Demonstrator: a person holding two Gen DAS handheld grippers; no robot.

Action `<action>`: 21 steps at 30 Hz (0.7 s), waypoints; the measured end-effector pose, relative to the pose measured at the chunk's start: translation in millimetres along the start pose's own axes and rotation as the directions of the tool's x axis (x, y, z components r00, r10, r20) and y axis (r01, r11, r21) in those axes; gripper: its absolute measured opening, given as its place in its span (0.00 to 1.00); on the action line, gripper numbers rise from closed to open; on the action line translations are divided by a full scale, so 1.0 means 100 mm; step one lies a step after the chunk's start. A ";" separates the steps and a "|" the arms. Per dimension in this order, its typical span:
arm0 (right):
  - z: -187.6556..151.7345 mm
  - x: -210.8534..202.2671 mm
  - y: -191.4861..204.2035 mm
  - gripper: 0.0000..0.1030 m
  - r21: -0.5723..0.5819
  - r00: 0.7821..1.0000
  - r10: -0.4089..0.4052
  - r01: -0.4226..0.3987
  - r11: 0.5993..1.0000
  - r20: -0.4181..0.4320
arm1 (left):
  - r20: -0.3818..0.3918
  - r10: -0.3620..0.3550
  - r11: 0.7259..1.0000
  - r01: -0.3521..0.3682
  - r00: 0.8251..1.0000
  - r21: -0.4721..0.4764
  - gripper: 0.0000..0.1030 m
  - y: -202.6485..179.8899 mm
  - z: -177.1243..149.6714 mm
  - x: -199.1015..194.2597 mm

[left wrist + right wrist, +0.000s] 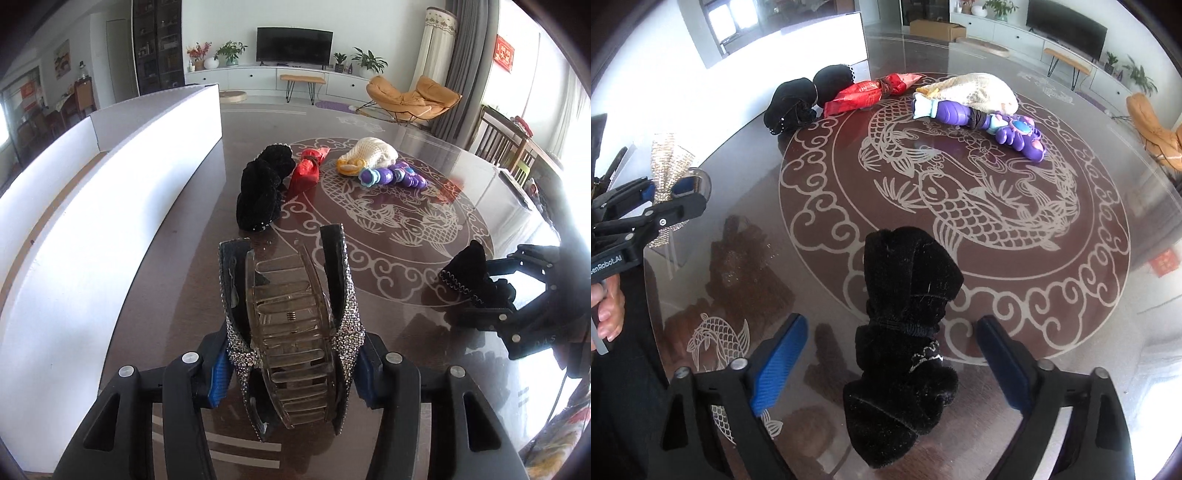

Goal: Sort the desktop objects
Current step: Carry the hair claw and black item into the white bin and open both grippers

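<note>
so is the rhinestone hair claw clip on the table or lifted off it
Lifted. The clear rhinestone-covered hair claw clip is clamped between the left tongs; the right wrist view shows it hanging clear above the glass tabletop.

This is a home living room, shown by the flat black television (pixel 294 43) on a long white low cabinet (pixel 258 75), with leafy potted plants (pixel 231 51) beside it, a tan leather lounge chair (pixel 413 98) to its right and grey curtains (pixel 469 66) beyond.

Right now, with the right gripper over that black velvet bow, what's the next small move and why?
Probably close the right gripper on the black velvet bow: it lies between the blue pads, which stand clear of it. The left gripper already holds the rhinestone hair clip.
</note>
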State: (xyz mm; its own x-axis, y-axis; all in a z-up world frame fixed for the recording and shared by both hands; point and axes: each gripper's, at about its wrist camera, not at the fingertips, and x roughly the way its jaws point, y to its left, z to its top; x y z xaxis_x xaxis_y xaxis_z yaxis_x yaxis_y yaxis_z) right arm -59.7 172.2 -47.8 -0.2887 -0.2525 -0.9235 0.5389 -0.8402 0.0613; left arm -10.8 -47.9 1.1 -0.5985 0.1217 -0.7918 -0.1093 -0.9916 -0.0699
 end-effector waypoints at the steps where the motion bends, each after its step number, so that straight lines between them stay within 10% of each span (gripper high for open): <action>1: 0.03 0.01 0.01 0.59 -0.021 0.999 -0.023 0.023 1.000 -0.026 | 0.010 -0.002 1.000 0.002 1.000 0.000 0.51 0.01 0.00 -0.06; 4: 0.08 0.01 0.04 0.32 -0.046 0.996 -0.047 0.044 0.998 -0.075 | 0.024 -0.028 0.999 0.028 0.999 -0.017 0.51 0.06 -0.03 -0.21; 12: 0.73 -0.55 0.49 0.32 -0.072 0.996 -0.007 0.013 0.997 0.088 | 0.115 -0.028 0.989 0.044 0.993 -0.139 0.52 0.85 0.23 -0.88; 21: 2.05 -0.72 2.22 0.32 -0.256 0.925 0.279 -0.212 0.943 0.259 | 0.032 0.241 0.914 -0.216 0.970 -0.343 0.51 2.50 0.45 -0.96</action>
State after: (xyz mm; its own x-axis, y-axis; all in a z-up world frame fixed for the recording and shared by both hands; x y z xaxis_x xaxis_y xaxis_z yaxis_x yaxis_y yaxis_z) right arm -81.8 -94.4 110.3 -0.3216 -0.5918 -0.7391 0.7723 -0.6156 0.1569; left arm -16.3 -306.0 87.4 -0.6325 -0.1199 -0.7652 0.3013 -0.9482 -0.1006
